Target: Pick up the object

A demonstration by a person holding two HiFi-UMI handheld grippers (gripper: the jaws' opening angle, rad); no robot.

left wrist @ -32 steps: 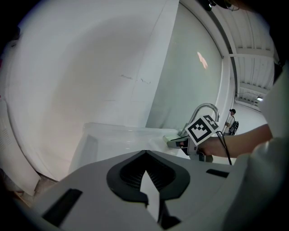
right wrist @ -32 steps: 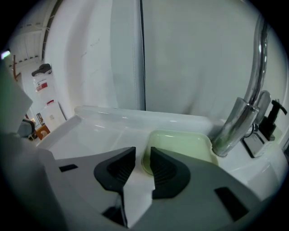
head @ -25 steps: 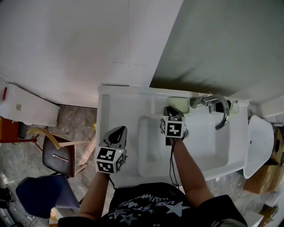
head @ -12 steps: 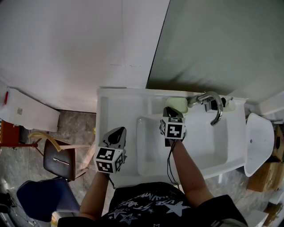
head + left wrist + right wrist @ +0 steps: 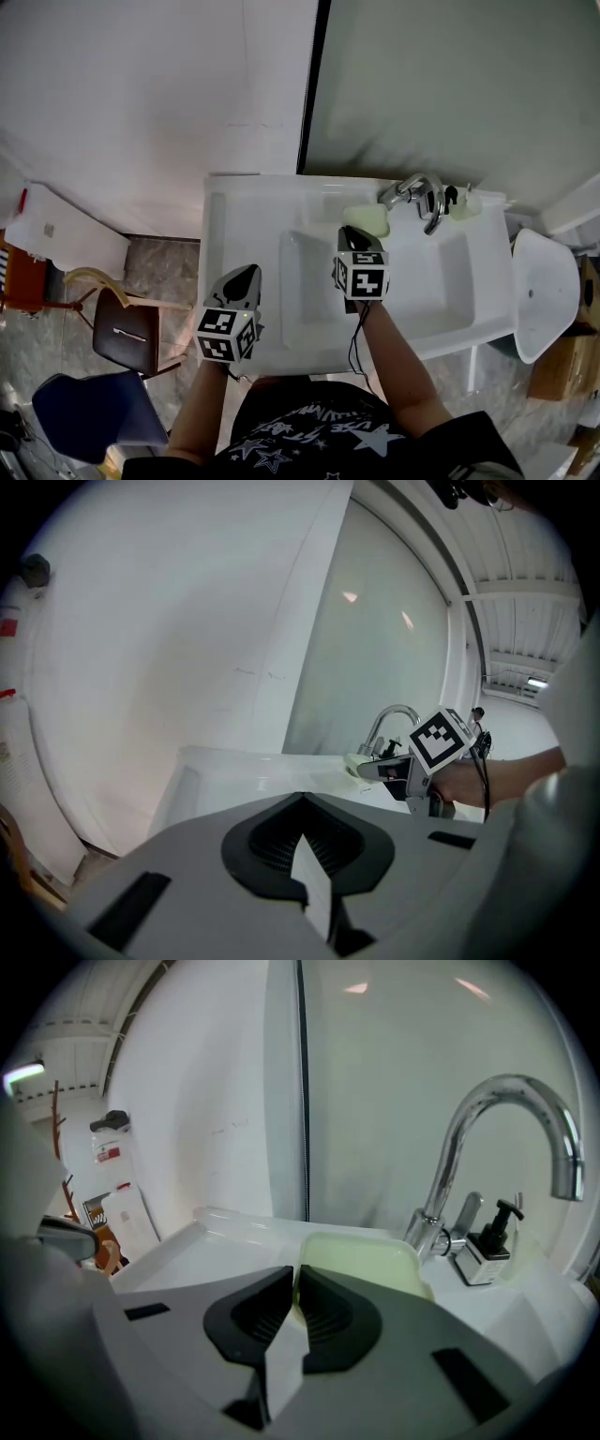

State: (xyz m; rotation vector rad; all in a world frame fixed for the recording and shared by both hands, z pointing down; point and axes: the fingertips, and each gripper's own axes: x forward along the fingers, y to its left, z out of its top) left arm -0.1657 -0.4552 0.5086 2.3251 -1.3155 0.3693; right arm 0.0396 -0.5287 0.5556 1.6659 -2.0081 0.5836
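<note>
Pale green tray [image 5: 367, 219] sits on the back ledge of the white sink [image 5: 246, 211], just beside the faucet base, with its near edge toward the basin.

Near end: left gripper [image 5: 246, 275] hangs over the sink's front-left deck. Its jaws are fully together with nothing in them.

Right gripper [image 5: 356, 232] reaches across the basin, tips at the tray's near rim. Its jaws are almost together with only a thin slit between the pads. The tray's pale edge runs into that slit, so it reads as pinched on the rim. Tray looks flat on the ledge; can't tell if it's raised at all.

Past the tray: chrome gooseneck faucet [image 5: 506, 1110], spout arching over the basin. A small chrome block with a black pump [image 5: 487, 1246] stands just beside the faucet's base.

Far end: white wall to one side, grey-green panel [image 5: 450, 84] behind the faucet.
</note>
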